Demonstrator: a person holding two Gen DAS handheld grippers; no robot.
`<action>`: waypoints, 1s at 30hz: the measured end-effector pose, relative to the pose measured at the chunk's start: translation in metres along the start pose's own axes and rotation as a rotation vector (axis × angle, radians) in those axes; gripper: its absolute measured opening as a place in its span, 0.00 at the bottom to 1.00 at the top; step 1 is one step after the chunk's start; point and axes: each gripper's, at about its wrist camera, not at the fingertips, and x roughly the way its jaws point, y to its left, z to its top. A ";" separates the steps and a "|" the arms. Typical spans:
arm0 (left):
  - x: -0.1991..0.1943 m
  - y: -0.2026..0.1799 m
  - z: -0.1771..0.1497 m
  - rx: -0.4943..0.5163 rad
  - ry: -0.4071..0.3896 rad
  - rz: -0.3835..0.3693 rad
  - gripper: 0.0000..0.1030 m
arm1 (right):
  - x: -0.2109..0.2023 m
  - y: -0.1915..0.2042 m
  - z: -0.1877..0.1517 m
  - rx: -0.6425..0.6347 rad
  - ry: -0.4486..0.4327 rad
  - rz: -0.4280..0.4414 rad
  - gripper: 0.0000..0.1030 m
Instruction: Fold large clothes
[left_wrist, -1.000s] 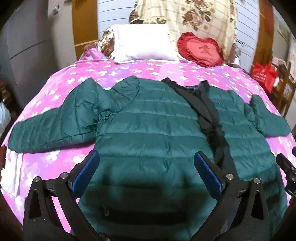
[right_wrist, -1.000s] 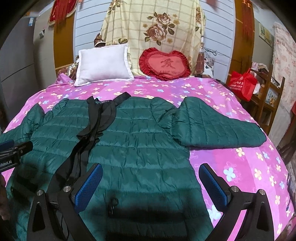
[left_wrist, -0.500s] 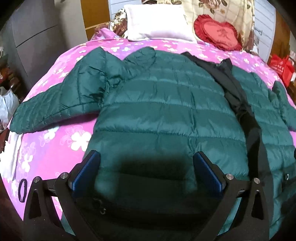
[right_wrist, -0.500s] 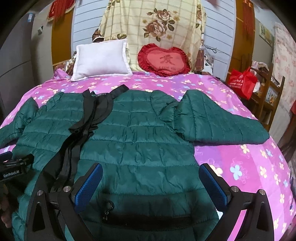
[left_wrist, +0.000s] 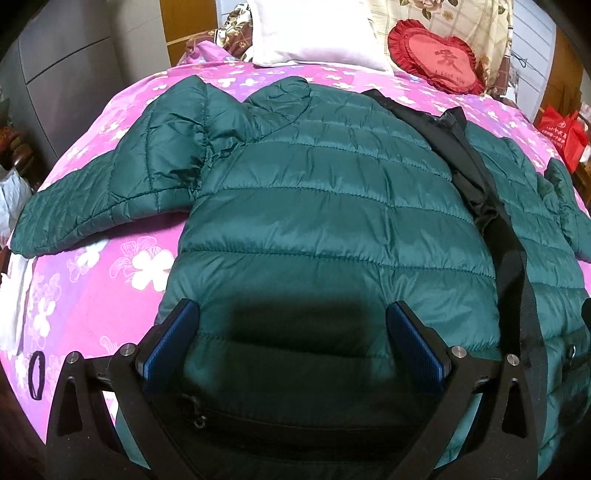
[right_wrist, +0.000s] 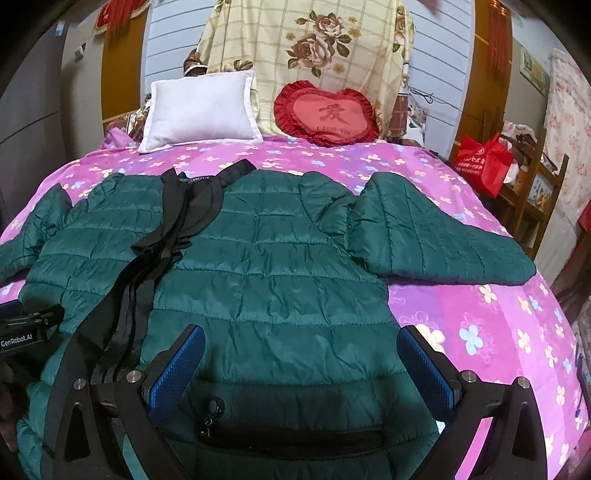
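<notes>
A dark green quilted jacket (left_wrist: 332, 206) lies spread flat, front up, on the pink flowered bed, sleeves out to both sides; it also shows in the right wrist view (right_wrist: 280, 273). Its black lining and zipper band (left_wrist: 476, 177) run down the middle. My left gripper (left_wrist: 293, 332) is open and empty, low over the hem of the jacket's left half. My right gripper (right_wrist: 301, 354) is open and empty, low over the hem of the right half, near a zipped pocket (right_wrist: 288, 435). The left gripper's body (right_wrist: 26, 328) shows at the right view's left edge.
A white pillow (right_wrist: 201, 110) and a red heart cushion (right_wrist: 327, 114) lie at the head of the bed (right_wrist: 480, 332). A red bag (right_wrist: 484, 162) hangs on wooden shelves to the right. A grey cabinet (left_wrist: 74, 55) stands at the left.
Both grippers have moved forward and lower toward the jacket's hem, the left one more; the jacket now fills more of both views. The jacket has not moved and both jaws stay open.
</notes>
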 end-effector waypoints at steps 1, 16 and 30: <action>0.000 0.001 0.000 0.000 0.000 0.000 1.00 | 0.000 0.000 0.000 0.000 0.001 -0.001 1.00; -0.002 0.001 0.000 0.002 -0.009 0.001 1.00 | 0.002 0.000 -0.001 -0.006 0.008 -0.003 1.00; -0.004 -0.001 0.000 0.019 -0.026 0.026 1.00 | -0.009 0.004 0.000 -0.014 -0.054 0.025 1.00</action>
